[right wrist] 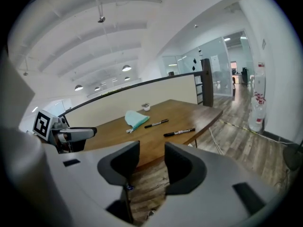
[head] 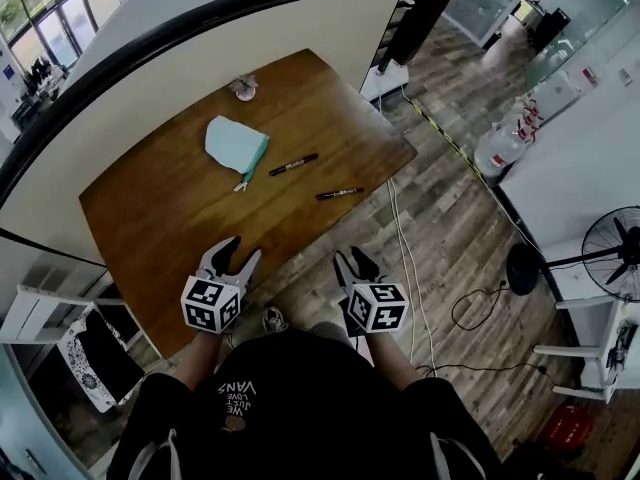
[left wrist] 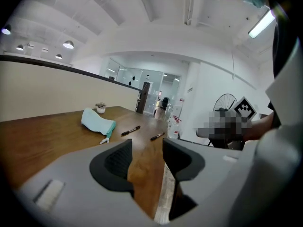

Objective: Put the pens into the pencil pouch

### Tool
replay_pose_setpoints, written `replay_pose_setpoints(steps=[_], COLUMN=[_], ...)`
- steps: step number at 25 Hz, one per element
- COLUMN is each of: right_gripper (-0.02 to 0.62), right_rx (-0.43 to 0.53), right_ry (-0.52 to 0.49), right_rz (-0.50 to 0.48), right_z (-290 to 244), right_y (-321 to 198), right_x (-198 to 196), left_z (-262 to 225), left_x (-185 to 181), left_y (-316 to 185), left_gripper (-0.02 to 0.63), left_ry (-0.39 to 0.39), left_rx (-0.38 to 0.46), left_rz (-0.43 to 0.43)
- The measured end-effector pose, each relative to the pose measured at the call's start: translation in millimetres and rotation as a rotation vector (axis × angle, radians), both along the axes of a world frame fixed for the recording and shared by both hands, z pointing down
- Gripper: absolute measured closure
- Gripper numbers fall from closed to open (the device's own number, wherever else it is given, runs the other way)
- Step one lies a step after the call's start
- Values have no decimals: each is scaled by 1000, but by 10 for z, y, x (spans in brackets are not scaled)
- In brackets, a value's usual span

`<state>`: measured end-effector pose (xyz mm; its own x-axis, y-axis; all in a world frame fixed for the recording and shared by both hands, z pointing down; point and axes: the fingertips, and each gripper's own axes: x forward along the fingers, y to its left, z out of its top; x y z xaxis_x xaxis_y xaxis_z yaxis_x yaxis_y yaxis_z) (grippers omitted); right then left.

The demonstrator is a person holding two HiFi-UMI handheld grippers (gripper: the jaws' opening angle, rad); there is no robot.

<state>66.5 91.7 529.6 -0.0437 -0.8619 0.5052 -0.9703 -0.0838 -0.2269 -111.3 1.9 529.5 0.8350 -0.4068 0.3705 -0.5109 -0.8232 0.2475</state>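
the left tool (head: 243,249) hovers over the near edge of the wooden counter (head: 160,218), at about 7 o'clock in the head view. its jaws stand apart with nothing between them, and only bare wood shows in the gap in the left gripper view. the right tool (head: 352,258) hangs just off the counter at about 5 o'clock, above the plank floor (head: 450,258), its jaws likewise spread and empty. both tools are well apart from the task's things. the pale green pouch (head: 236,145) lies flat near the middle of the counter, with its zip pull (head: 241,185) trailing toward 6 o'clock. one pen (head: 293,164), dark with a light band, lies just beside the pouch at its 3 o'clock and does not seem to touch it. the other pen (head: 339,193) lies farther out, at about 4 o'clock from the pouch, near the counter's edge and apart from the first. neither pen is in the pouch. a small potted plant (head: 244,88) stands near the far edge of the counter, at 12 o'clock from the pouch. a fan (head: 612,248) stands on the floor at 3 o'clock in the head view, well apart from the counter.
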Motion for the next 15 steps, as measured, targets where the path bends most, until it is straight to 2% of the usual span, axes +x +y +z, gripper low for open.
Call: replay_pose_setpoints(steps=[7, 15], right_gripper=[451, 451], right_rx=[-35, -87], right_ry=[18, 85], right_rz=[12, -87], right_z=[122, 349], right_y=[-236, -725], right_x=[134, 503], left_z=[131, 254], left_x=[82, 234], left_y=[-274, -592], left_gripper=[419, 419], left_ry=[-3, -15], left_rx=[-29, -57], left_rz=[2, -82])
